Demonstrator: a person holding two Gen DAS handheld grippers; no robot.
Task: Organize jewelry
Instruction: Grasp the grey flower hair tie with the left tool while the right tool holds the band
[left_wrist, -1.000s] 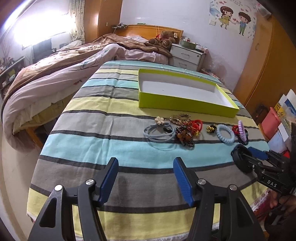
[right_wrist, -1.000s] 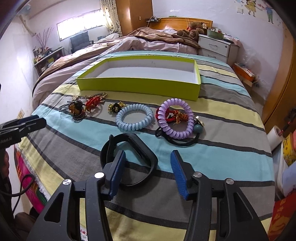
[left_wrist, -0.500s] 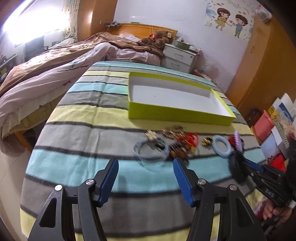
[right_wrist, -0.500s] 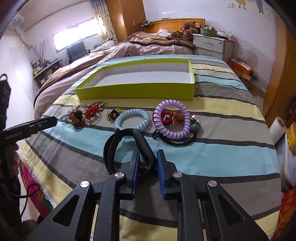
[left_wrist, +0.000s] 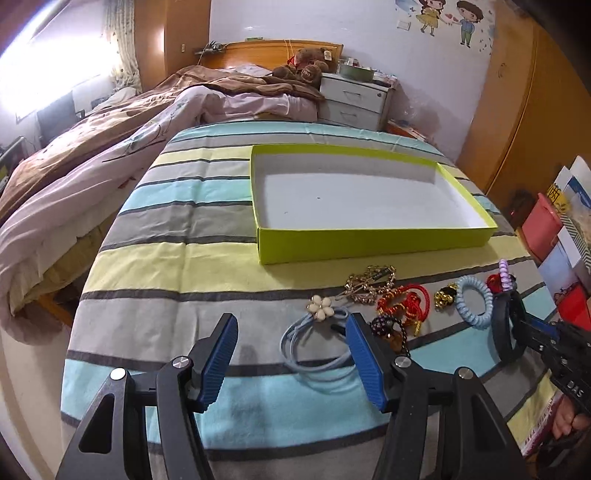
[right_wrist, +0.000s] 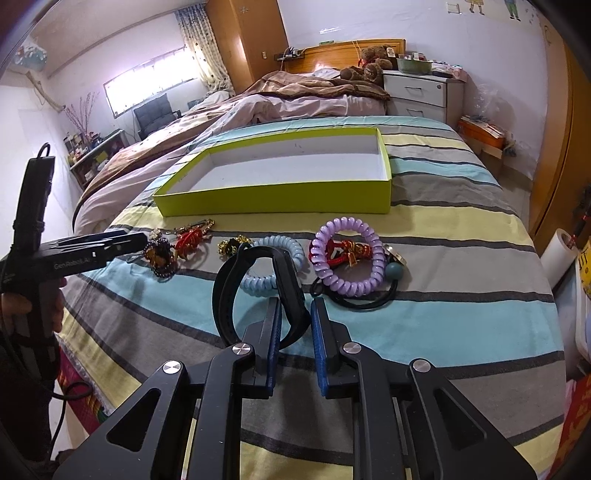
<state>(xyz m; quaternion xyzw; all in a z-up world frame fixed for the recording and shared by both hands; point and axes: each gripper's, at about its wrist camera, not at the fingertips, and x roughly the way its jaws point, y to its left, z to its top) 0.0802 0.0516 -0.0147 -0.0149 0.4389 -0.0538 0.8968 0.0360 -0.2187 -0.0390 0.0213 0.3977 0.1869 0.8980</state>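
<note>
Jaws closing on black band (right_wrist: 258, 291), right gripper (right_wrist: 293, 325) tilted downward, left gripper (left_wrist: 291, 350) spread.

One lime-green box (right_wrist: 273, 199), its white inside bare. Two spiral coil hair ties: one lilac (right_wrist: 347, 254), one pale blue (right_wrist: 291, 249). One black band (right_wrist: 258, 291). One pale blue elastic with a cream flower (left_wrist: 314, 332). One black elastic with a teal bead (right_wrist: 395, 271). One gold rhinestone piece (left_wrist: 369, 284). One red cord ornament (left_wrist: 406, 302). Two tools: left tool (left_wrist: 291, 360), right tool (right_wrist: 293, 341).
</note>
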